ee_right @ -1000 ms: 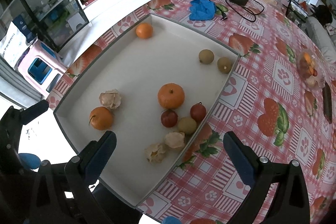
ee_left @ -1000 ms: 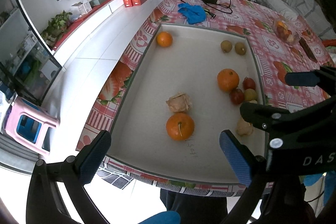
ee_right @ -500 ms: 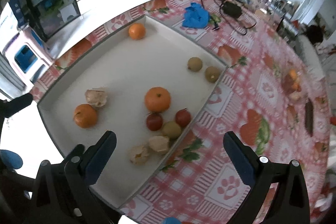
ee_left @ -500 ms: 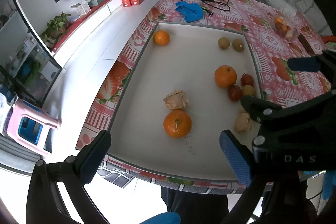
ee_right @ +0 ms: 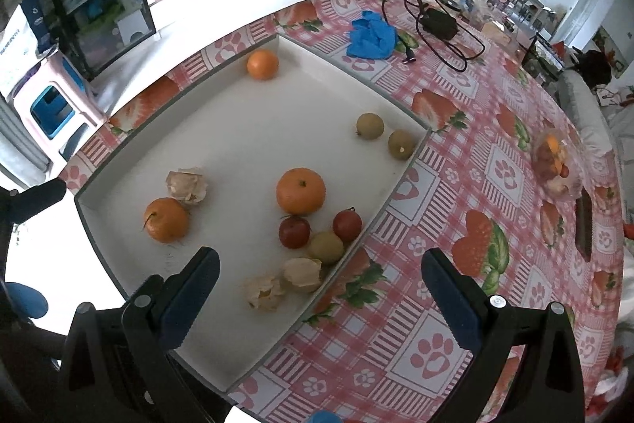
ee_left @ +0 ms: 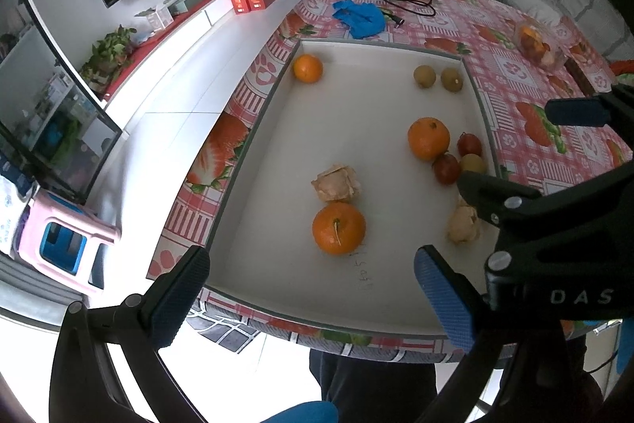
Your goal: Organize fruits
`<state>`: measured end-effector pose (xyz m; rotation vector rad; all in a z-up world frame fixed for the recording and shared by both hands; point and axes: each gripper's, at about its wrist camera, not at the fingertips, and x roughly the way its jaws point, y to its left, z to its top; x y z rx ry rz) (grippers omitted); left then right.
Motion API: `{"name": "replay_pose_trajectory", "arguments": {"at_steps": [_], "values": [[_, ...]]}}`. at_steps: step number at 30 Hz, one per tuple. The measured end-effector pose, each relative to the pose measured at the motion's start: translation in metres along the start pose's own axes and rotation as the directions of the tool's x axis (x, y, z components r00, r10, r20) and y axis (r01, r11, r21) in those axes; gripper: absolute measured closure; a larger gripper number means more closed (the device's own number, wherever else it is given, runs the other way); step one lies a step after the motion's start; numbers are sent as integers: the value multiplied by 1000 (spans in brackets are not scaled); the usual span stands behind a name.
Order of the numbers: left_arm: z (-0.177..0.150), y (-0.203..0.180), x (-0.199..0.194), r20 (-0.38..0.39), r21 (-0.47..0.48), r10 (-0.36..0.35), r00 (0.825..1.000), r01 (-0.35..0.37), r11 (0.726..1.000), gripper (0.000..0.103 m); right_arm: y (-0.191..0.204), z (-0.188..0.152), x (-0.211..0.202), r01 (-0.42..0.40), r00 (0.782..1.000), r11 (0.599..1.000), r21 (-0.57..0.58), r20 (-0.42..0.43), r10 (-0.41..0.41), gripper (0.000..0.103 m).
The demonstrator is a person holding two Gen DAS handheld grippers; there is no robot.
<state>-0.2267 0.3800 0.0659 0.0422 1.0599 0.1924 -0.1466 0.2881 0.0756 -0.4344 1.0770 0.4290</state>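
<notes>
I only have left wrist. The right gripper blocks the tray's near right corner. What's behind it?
Observer: Two husked fruits, not one. One husked fruit lies against the tray's right wall, and a second husked fruit lies right beside it, nearer the camera.
Operator: Is the right gripper holding anything?
Observer: No. In its own view the right gripper is wide open with nothing between the fingers.
Operator: What is it lined up over?
Observer: It straddles that wall, with one finger over the tray floor and the other over the tablecloth.
</notes>
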Motion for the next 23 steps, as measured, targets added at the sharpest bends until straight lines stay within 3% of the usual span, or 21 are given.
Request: {"name": "replay_pose_trajectory", "arguments": {"at_steps": [19, 23], "values": [[-4, -6, -1, -9, 32, 53, 999, -52, 998, 0, -1, -4, -7, -56, 998, 998, 11, 25, 56, 1], [-8, -12, -7, 38, 59, 55, 998, -57, 997, 0, -6, -7, -8, -69, 997, 997, 29, 30, 68, 1]]}}
